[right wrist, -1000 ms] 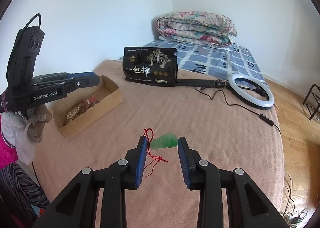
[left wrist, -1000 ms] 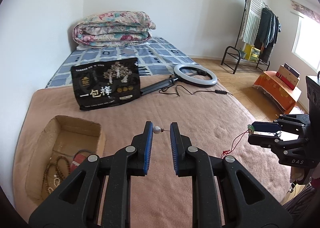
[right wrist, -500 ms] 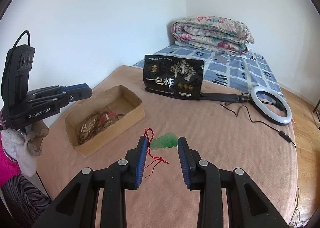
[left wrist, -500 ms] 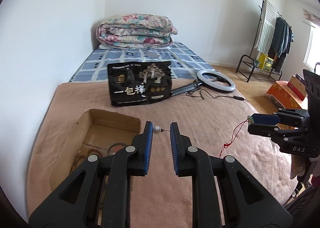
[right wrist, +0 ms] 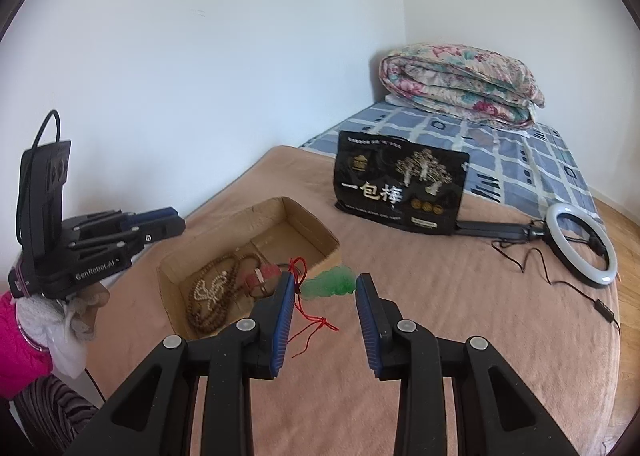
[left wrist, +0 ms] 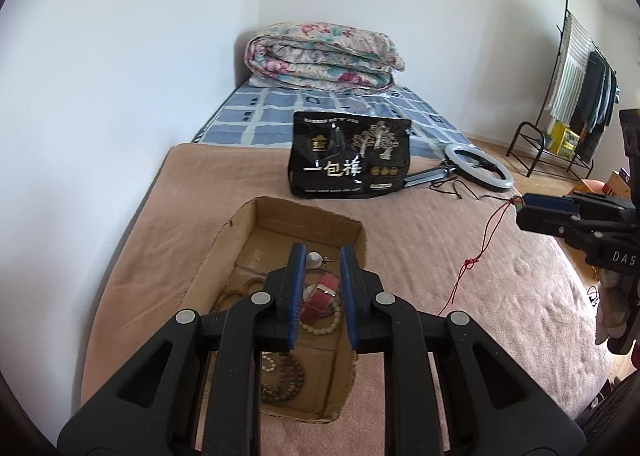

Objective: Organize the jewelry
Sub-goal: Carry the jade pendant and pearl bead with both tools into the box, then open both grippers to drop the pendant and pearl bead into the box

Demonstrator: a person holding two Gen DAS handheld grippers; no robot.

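My left gripper is shut on a white pearl earring, pinched at its fingertips over the open cardboard box. The box holds several bead strings and a red piece. My right gripper is shut on a green jade pendant, whose red cord dangles below the left finger. It hovers just right of the box above the pink blanket. Each gripper shows in the other view: the right gripper and the left gripper.
A black printed bag stands behind the box. A ring light with its cable lies at the right. A folded floral quilt sits at the bed's head. The wall runs along the left; a clothes rack stands far right.
Both grippers have moved left toward the box, holding their pieces. The left one has come from over the blanket to over the box interior; the right one is now beside the box.
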